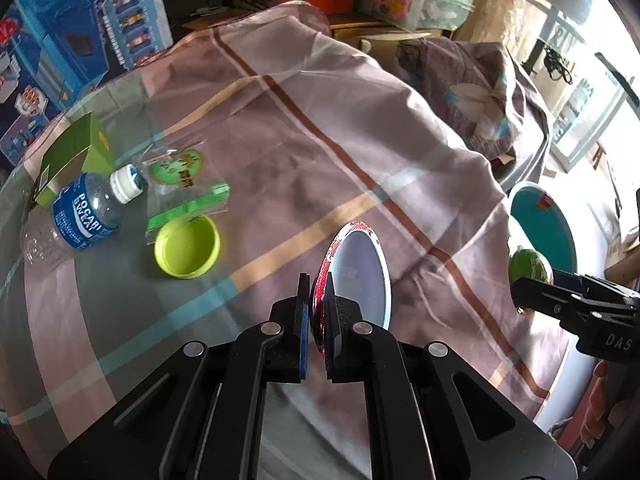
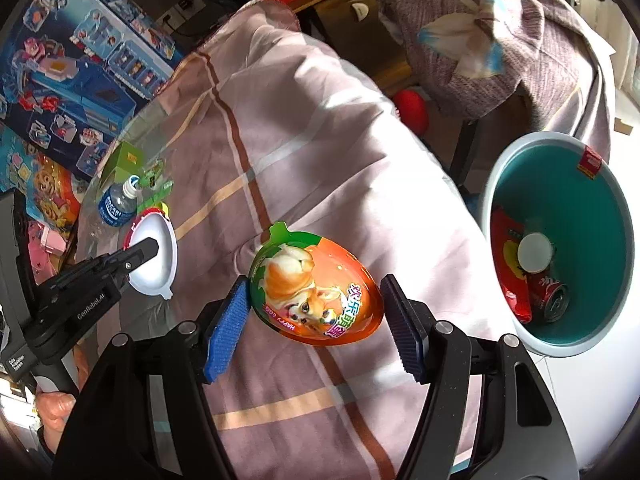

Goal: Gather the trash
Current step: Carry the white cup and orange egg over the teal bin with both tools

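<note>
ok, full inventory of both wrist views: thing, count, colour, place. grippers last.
egg shell half: 1, red outside and white inside, in left gripper
happy egg: 1, orange and green, between right gripper's fingers
bottle: 1, clear with blue label, lying at table's left
lid: 1, lime, beside bottle
wrapper: 1, clear with green print, behind lid
box: 1, green, behind bottle
bin: 1, teal inside, right of table
can: 1, red, in bin
tablecloth: 1, pink checked
left gripper: shut on egg shell half
right gripper: holding happy egg
</note>
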`<action>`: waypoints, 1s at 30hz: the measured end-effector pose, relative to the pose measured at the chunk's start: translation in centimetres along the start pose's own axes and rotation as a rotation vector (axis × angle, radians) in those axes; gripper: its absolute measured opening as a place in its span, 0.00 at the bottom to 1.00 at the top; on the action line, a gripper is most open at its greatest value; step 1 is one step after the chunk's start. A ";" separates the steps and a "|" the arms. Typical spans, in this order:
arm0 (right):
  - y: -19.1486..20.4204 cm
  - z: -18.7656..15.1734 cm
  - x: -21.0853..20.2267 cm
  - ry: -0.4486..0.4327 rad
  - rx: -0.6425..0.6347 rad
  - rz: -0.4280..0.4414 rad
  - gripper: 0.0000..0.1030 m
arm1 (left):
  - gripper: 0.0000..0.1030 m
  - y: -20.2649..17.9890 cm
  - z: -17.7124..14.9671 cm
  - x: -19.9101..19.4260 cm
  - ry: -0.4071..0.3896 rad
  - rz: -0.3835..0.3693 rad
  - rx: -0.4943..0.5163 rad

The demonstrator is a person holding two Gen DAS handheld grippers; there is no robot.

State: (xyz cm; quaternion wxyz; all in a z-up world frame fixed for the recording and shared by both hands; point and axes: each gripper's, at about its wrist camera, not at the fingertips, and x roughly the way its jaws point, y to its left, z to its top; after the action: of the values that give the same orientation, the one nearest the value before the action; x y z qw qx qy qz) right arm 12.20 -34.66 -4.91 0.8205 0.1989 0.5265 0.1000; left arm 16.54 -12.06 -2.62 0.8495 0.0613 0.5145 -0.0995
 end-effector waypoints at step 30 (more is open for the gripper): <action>-19.7 -0.2 -11.2 -0.226 0.336 -0.112 0.62 | 0.06 -22.1 3.6 1.2 0.023 -0.220 0.363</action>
State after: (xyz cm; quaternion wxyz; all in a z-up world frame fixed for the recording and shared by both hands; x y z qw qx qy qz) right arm 6.38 -56.59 -4.24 0.8340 0.3133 0.4505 -0.0579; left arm 15.06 -34.47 -2.08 0.8026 0.1579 0.5013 -0.2820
